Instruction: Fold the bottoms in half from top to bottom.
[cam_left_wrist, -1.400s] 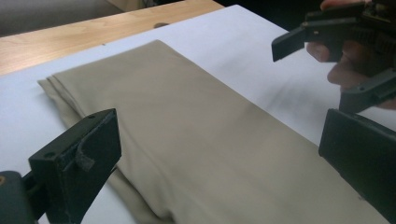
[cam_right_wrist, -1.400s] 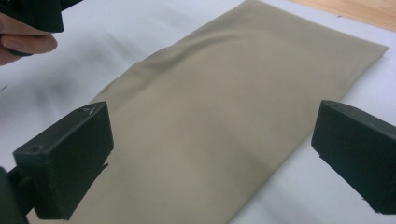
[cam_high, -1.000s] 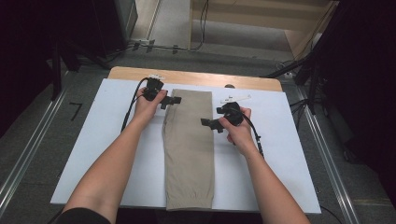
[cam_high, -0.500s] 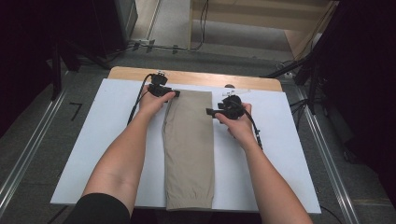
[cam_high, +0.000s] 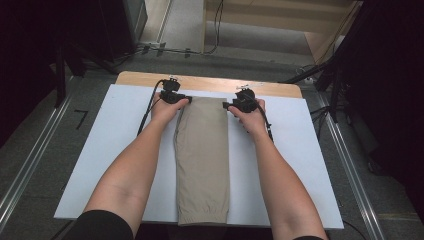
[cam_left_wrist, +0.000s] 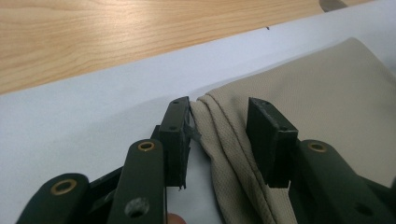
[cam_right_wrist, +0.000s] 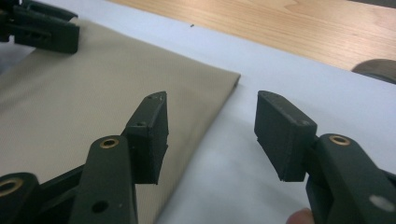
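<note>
Folded beige trousers (cam_high: 202, 160) lie lengthwise down the middle of the white board (cam_high: 100, 165), cuffs toward me. My left gripper (cam_high: 173, 96) is at their far left corner. In the left gripper view its jaws (cam_left_wrist: 218, 106) have just been closing and straddle the bunched, layered edge of the trousers (cam_left_wrist: 233, 140), with a gap still showing. At the far right corner sits my right gripper (cam_high: 242, 103). Its jaws (cam_right_wrist: 212, 100) have just been closing too; one is over the trousers (cam_right_wrist: 70, 93), the other over the bare board, and the flat cloth edge lies between them.
The board rests on a wooden table (cam_high: 215, 82) whose far edge shows beyond the grippers. Metal rails (cam_high: 30, 165) run along both sides on the grey floor. A cable (cam_high: 150, 107) trails from the left gripper over the board.
The right hand has moved away from me to the trousers' far right corner. The left hand shifted slightly onto the far left corner. Both pairs of jaws stand narrower than before.
</note>
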